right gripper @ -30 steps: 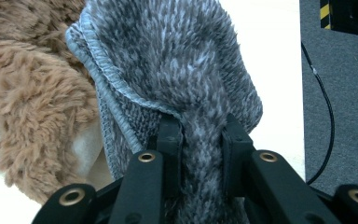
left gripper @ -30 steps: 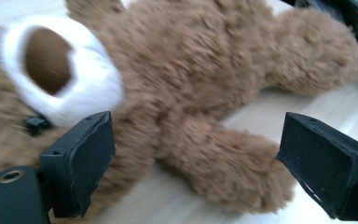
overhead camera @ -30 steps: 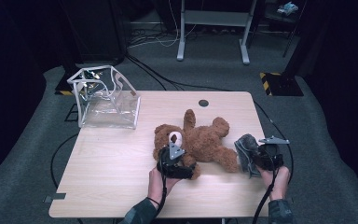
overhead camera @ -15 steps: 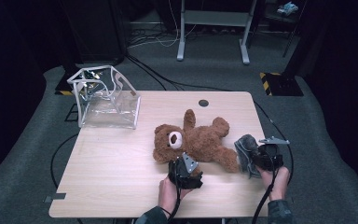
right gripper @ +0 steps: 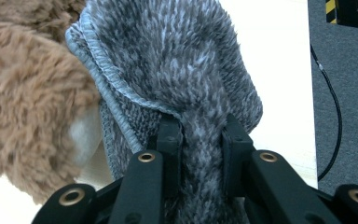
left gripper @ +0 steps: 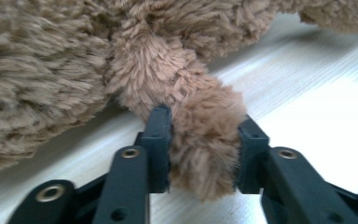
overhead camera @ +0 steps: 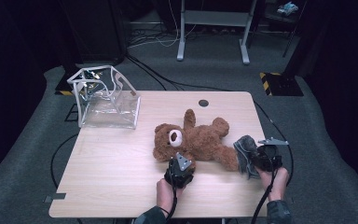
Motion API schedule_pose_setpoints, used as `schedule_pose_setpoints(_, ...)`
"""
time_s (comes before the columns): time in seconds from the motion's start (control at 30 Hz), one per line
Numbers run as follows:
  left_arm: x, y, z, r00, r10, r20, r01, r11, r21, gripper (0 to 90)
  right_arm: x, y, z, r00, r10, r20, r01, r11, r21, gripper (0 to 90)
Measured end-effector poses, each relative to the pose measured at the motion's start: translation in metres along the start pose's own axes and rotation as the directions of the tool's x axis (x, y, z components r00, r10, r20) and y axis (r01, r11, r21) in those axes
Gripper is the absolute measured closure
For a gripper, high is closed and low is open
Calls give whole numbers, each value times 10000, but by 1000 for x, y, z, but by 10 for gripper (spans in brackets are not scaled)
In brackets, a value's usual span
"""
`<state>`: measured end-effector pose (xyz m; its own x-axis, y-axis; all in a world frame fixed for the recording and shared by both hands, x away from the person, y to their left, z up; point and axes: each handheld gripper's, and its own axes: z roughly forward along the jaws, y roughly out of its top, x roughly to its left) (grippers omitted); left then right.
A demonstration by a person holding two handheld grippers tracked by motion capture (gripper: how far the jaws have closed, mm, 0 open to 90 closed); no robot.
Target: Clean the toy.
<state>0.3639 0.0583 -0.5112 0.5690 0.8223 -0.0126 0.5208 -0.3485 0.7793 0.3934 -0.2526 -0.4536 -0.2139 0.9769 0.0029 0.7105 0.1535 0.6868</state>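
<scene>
Our left claw (left gripper: 204,140) grips a limb of the fluffy brown plush teddy bear (overhead camera: 200,140), jaws pressed on both sides of the fur, while our right claw (right gripper: 200,135) pinches a fold of the grey knitted woollen cloth (right gripper: 177,60). The bear lies flat near the middle of the pale wooden tabletop (overhead camera: 116,158), the cloth touching its lower leg at the right. Well apart, at the far left corner, stands a clear plastic box with a white frame (overhead camera: 105,98).
</scene>
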Motion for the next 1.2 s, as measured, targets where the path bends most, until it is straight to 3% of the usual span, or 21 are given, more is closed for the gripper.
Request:
schedule_pose_setpoints(0.23,17,15,-8,9987,-89,494,112,9989,-455,733,0,0,-1,10000,4,-8,-4,10000,-27,739)
schedule_pose_setpoints(0.37,29,36,-16,9971,21,756,34,9973,-732,749,1,0,-2,10000,60,4,-60,9999,-133,739)
schedule_pose_setpoints(0.7,43,74,-16,9959,227,875,-176,9981,-585,760,6,0,-7,10000,46,-49,-48,9990,-433,739)
schedule_pose_setpoints(0.97,45,96,-22,9932,198,1145,-116,9973,-719,767,14,3,-16,9998,-115,-152,102,9962,-867,740)
schedule_pose_setpoints(1.2,33,114,-42,9887,187,1486,-35,9948,-1015,770,30,15,-37,9989,-421,-224,380,9863,-1603,741)
